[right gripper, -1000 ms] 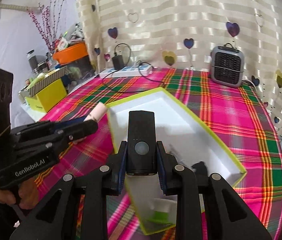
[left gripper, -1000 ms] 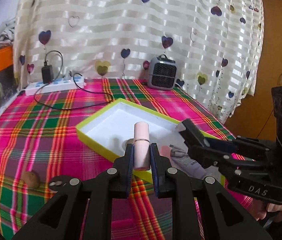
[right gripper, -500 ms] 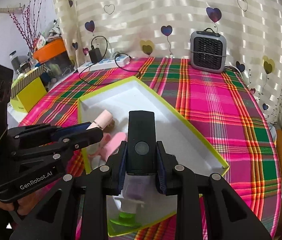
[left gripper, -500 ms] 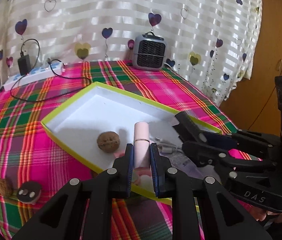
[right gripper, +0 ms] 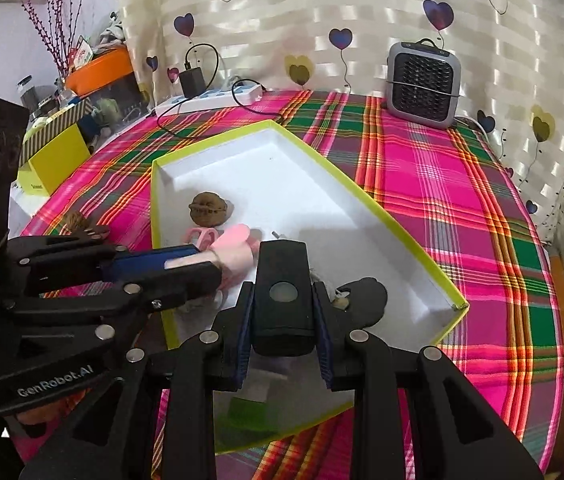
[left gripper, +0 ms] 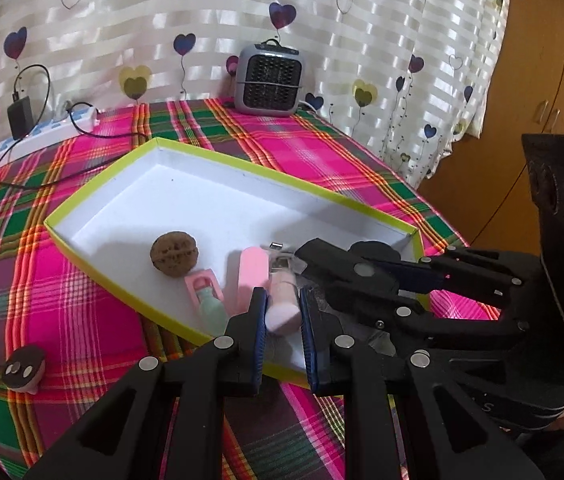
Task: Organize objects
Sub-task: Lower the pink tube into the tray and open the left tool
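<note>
Your left gripper [left gripper: 282,314] is clamped on the pink tube [left gripper: 281,300], which sticks out past the fingertips over the near end of the green-rimmed box [left gripper: 102,184], just above its white floor. Your right gripper [right gripper: 282,312] grips the black device [right gripper: 282,292], its pads pressed on both sides, also over the box's near end, beside the tube. Inside the box, a walnut [left gripper: 174,254] lies just beyond the tube, with a pink-and-green item [left gripper: 206,292] between them.
</note>
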A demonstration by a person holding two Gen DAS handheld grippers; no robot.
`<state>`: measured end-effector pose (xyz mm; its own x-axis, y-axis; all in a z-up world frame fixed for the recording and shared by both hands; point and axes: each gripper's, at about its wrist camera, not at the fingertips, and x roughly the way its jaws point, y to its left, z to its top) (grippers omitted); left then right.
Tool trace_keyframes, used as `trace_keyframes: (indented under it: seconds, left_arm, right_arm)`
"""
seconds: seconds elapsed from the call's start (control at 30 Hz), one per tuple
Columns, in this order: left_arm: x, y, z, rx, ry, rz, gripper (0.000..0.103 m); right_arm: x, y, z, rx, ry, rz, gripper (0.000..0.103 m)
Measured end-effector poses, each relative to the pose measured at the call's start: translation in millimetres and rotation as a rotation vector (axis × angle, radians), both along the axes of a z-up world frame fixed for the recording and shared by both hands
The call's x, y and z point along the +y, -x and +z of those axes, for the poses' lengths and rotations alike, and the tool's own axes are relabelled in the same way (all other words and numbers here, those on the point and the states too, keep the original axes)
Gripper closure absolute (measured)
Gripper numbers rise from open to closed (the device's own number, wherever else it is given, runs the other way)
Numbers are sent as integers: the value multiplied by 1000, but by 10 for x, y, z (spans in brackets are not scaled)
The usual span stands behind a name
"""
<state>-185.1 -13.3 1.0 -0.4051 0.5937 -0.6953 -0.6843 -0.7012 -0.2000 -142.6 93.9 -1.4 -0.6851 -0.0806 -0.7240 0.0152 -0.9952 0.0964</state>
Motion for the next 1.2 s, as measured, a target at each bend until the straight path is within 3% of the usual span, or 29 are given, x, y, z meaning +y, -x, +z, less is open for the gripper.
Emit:
trace_keyframes:
  seconds: [0.43, 0.83, 1.2]
  left_arm:
    - [-10, 34, -27, -21, -2, 14, 86]
    - [-152, 2, 152, 13, -96, 39, 79]
    - [-298, 33, 126, -14, -94, 83, 79]
  right_arm:
    - [-20, -43, 54, 29, -12, -2, 73]
    - [-35, -118, 177, 96, 3, -18, 72]
    - [-193, -122, 220, 104, -1, -1, 72]
